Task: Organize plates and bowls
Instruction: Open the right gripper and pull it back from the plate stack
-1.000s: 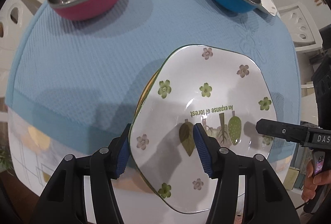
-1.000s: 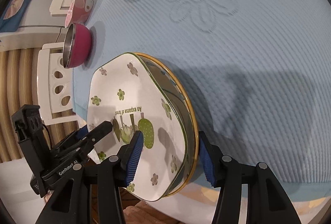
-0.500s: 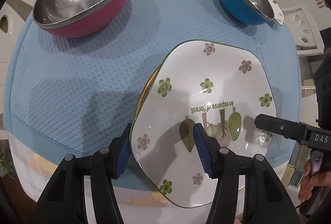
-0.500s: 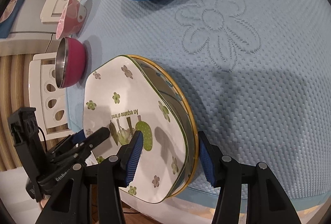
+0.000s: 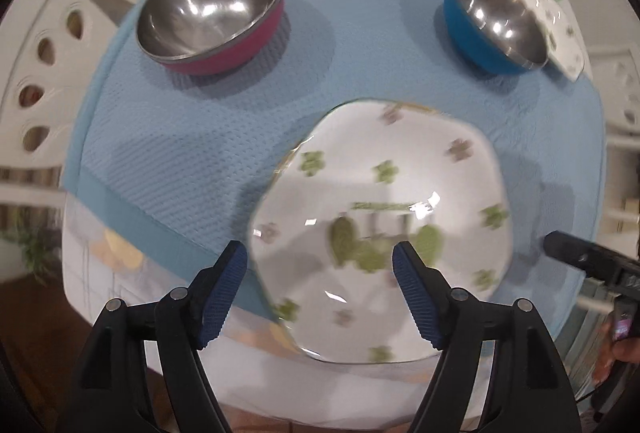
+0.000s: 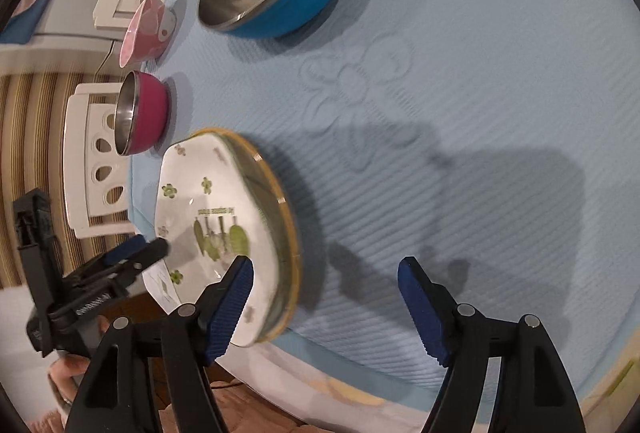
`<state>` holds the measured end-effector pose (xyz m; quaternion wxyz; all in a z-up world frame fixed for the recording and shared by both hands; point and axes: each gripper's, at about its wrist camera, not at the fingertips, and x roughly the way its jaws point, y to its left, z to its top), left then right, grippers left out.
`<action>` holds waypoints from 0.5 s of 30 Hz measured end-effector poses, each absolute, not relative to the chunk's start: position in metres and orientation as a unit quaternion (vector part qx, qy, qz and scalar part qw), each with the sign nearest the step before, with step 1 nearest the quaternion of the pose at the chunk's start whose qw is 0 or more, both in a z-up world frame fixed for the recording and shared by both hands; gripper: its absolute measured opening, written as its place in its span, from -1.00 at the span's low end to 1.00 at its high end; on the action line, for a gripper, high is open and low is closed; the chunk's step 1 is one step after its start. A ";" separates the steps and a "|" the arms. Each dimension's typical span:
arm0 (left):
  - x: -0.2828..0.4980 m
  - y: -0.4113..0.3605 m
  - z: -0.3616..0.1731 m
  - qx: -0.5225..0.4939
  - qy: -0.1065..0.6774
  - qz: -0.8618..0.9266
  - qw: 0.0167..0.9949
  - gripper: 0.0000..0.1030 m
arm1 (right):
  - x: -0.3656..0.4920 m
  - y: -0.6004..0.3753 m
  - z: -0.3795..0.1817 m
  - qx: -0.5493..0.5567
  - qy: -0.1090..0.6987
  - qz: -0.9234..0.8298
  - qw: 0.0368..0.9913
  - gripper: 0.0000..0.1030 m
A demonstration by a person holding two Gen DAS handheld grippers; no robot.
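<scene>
A white hexagonal plate with green flowers (image 5: 384,217) lies on a yellow-rimmed plate (image 6: 286,233) at the near edge of the blue mat (image 5: 200,137). My left gripper (image 5: 320,273) is open and drawn back, its fingers either side of the plate's near edge without touching. My right gripper (image 6: 324,289) is open, its left finger by the stack's rim (image 6: 224,209). A pink steel bowl (image 5: 212,21) and a blue steel bowl (image 5: 496,21) stand farther back.
A light pink bowl (image 6: 146,29) sits at the mat's far edge. Another flowered white plate (image 5: 560,17) lies behind the blue bowl. White chairs (image 6: 92,169) stand around the table. The mat (image 6: 460,105) has an embossed flower.
Both grippers have opened and let go of the stacked plates, which now rest on the mat. Both have drawn back from the stack.
</scene>
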<state>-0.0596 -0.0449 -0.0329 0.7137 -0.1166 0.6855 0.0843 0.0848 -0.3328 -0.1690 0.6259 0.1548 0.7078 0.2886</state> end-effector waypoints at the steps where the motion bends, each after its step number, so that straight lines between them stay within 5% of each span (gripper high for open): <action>1: -0.057 -0.053 -0.027 -0.133 0.681 0.080 0.715 0.44 | 0.092 -0.340 -0.168 0.145 0.707 0.295 0.627 0.42; 15: 0.000 -0.180 -0.023 -0.219 0.662 0.056 0.715 0.45 | 0.166 -0.413 -0.168 0.094 0.703 0.320 0.629 0.46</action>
